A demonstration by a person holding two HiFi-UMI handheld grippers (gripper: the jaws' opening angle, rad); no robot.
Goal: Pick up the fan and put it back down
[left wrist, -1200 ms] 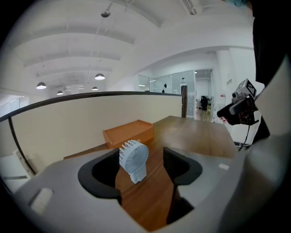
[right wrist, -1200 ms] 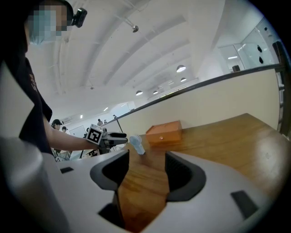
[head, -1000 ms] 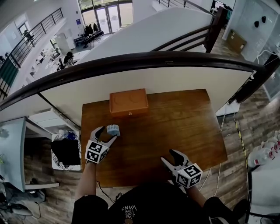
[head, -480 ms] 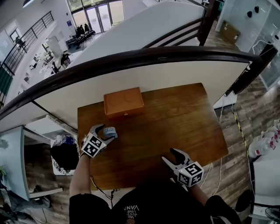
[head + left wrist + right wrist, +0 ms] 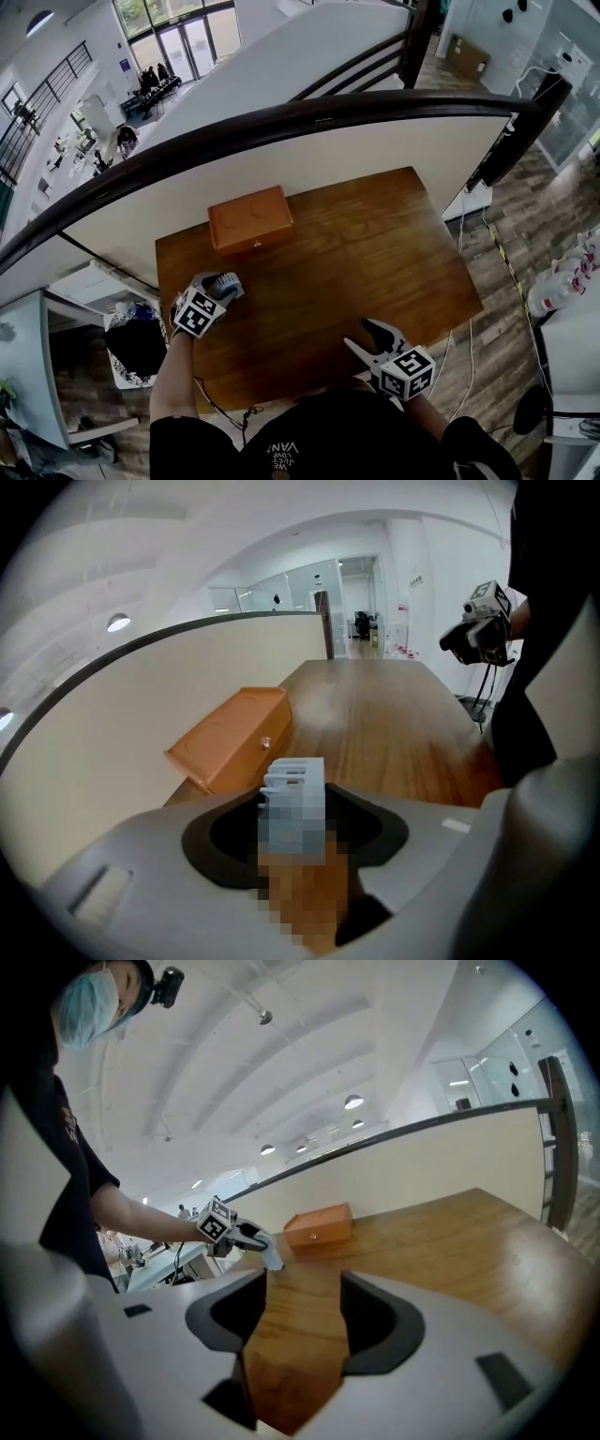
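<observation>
Steeply tilted left gripper (image 5: pixel 223 286), closing on fan (image 5: pixel 296 780)

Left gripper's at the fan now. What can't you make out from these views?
Grip: the left gripper has just been closing its jaws with the fan between them; in the left gripper view a mosaic patch hides pad contact.
Fan's base: in the head view the gripper covers it, so on the table or lifted is unclear.

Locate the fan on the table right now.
Head view: the fan is at the table's left side, just in front of the orange box, between the jaws of the left hand-held gripper, which have just been closing on it.
</observation>
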